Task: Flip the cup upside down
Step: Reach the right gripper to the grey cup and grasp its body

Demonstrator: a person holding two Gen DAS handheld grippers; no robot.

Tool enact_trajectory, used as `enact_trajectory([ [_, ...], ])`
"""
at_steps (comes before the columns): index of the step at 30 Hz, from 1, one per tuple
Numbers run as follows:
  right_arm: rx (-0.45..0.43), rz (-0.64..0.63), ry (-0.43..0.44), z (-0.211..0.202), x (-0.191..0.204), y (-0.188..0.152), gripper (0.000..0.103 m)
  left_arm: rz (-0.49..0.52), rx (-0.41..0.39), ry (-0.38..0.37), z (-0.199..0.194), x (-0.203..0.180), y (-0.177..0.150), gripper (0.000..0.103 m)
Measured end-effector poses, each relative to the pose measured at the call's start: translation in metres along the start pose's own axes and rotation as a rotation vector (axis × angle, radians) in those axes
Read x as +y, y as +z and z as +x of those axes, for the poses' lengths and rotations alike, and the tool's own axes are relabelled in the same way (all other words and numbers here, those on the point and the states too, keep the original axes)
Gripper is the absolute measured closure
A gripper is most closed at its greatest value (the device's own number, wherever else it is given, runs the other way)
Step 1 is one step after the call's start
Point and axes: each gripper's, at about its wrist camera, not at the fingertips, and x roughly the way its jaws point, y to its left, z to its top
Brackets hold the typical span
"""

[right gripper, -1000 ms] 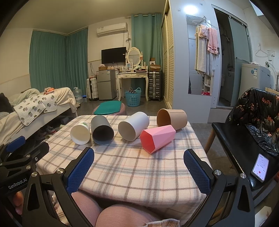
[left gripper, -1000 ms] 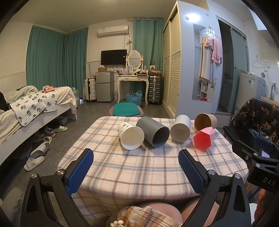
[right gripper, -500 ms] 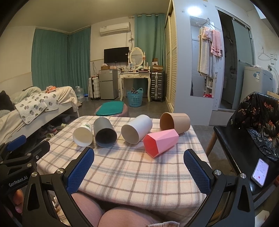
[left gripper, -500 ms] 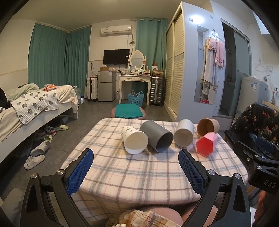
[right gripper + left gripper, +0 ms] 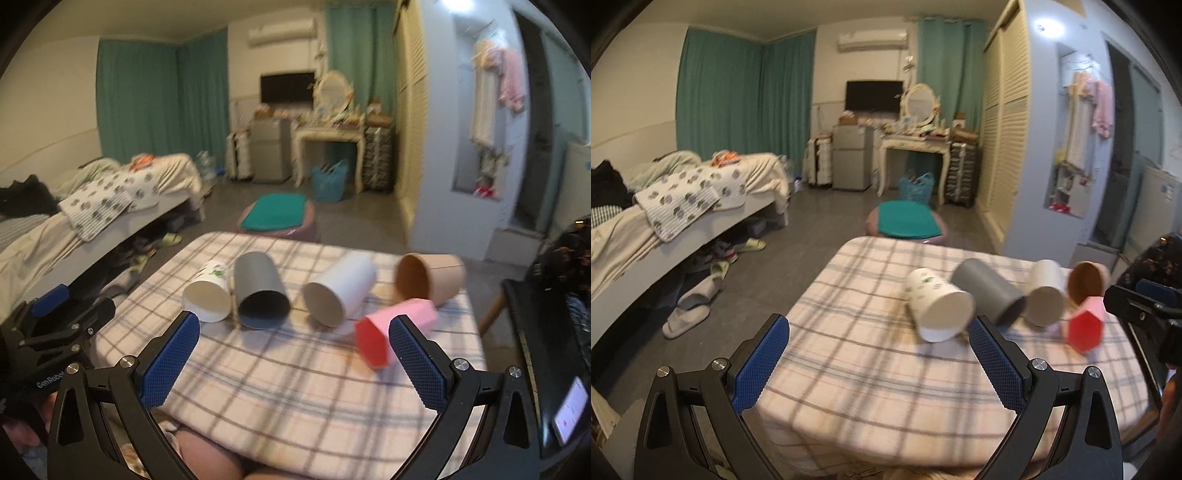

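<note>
Several cups lie on their sides in a row on the plaid-covered table (image 5: pixel 871 369), mouths toward me: a white printed cup (image 5: pixel 938 308) (image 5: pixel 208 293), a grey cup (image 5: pixel 991 293) (image 5: pixel 260 291), a plain white cup (image 5: pixel 1045 297) (image 5: pixel 341 291), a brown cup (image 5: pixel 1086 280) (image 5: pixel 430 280) and a pink faceted cup (image 5: pixel 1086 328) (image 5: pixel 391 338). My left gripper (image 5: pixel 879 363) is open and empty, short of the white printed cup. My right gripper (image 5: pixel 295 363) is open and empty, in front of the grey and plain white cups. Both views are blurred.
A bed (image 5: pixel 665 229) stands to the left with slippers (image 5: pixel 685 321) on the floor. A stool with a green cushion (image 5: pixel 908 223) is beyond the table. A black chair (image 5: pixel 554 332) holding a phone (image 5: pixel 570 410) is at the right.
Both grippers have moved forward and closer to the cups. The left view has swung left, so the cups sit further right in it. Both stay open; the cups have not moved.
</note>
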Motion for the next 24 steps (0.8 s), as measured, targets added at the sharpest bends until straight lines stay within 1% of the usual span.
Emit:
enact_trajectory([
  [4, 0.081, -0.071, 0.038, 0.051, 0.011, 0.022, 0.000, -0.019, 0.050, 0.041, 0.032, 0.011, 0.006, 0.002],
  [7, 0.129, -0.107, 0.050, 0.089, 0.018, 0.035, 0.001, -0.030, 0.077, 0.048, 0.053, 0.018, 0.010, 0.002],
  [10, 0.186, -0.133, 0.059, 0.123, 0.024, 0.043, 0.007, -0.030, 0.092, 0.053, 0.067, 0.021, 0.012, 0.002],
  [12, 0.233, -0.144, 0.059, 0.147, 0.027, 0.045, 0.008, -0.030, 0.104, 0.052, 0.078, 0.022, 0.015, 0.002],
  [13, 0.253, -0.145, 0.056, 0.157, 0.027, 0.045, 0.011, -0.028, 0.109, 0.054, 0.083, 0.023, 0.016, 0.002],
  [14, 0.270, -0.145, 0.055, 0.165, 0.027, 0.046, 0.014, -0.027, 0.114, 0.055, 0.087, 0.023, 0.016, 0.002],
  [19, 0.339, -0.143, 0.081, 0.196, 0.025, 0.043, 0.022, -0.033, 0.135, 0.049, 0.106, 0.026, 0.019, 0.002],
  [21, 0.358, -0.140, 0.089, 0.204, 0.026, 0.042, 0.023, -0.039, 0.147, 0.035, 0.113, 0.026, 0.019, 0.002],
  [23, 0.376, -0.113, 0.103, 0.210, 0.024, 0.040, 0.026, -0.053, 0.152, 0.017, 0.115, 0.028, 0.018, 0.002],
  [24, 0.383, -0.104, 0.109, 0.212, 0.024, 0.039, 0.026, -0.057, 0.155, 0.011, 0.116, 0.028, 0.017, 0.002],
])
